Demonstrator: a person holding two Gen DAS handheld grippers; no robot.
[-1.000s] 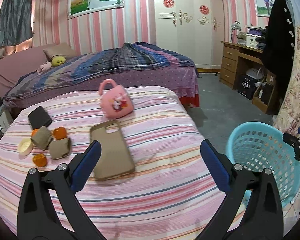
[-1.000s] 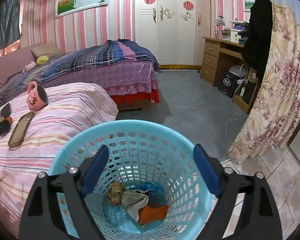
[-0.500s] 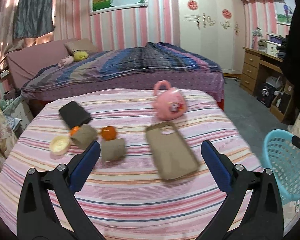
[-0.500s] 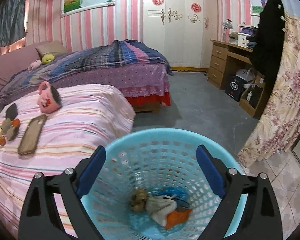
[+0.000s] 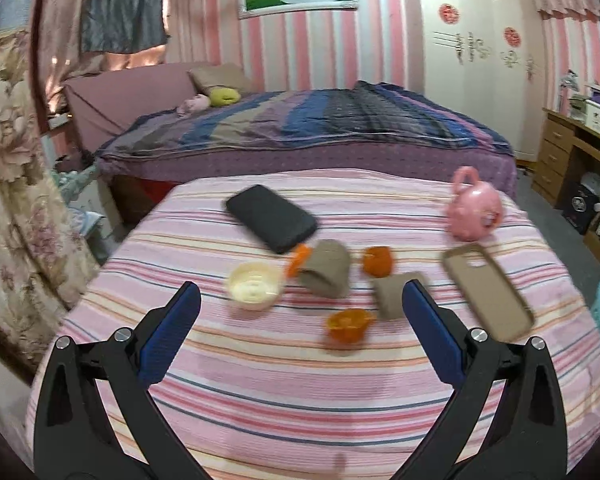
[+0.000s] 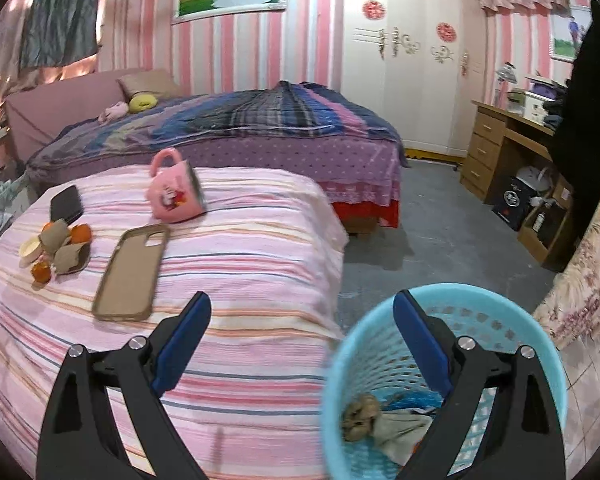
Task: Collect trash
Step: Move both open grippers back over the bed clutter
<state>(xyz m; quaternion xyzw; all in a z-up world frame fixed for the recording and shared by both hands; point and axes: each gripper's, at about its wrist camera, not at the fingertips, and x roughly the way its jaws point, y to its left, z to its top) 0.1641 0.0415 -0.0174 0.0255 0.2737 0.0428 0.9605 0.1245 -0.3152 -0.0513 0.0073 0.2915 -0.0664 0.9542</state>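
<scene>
— How far along is the cleanup?

— Partway, I judge: some scraps lie in the blue basket (image 6: 444,364); peels and cardboard bits (image 5: 328,274) wait on the striped bed (image 5: 300,380). My left claw (image 5: 300,326) and right claw (image 6: 302,338) gape wide, empty.

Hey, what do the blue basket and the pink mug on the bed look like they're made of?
Basket: likely moulded plastic, judging by the uniform light blue and regular lattice holes. Pink mug: glossy with a printed cartoon, probably glazed ceramic, though plastic is possible.
</scene>
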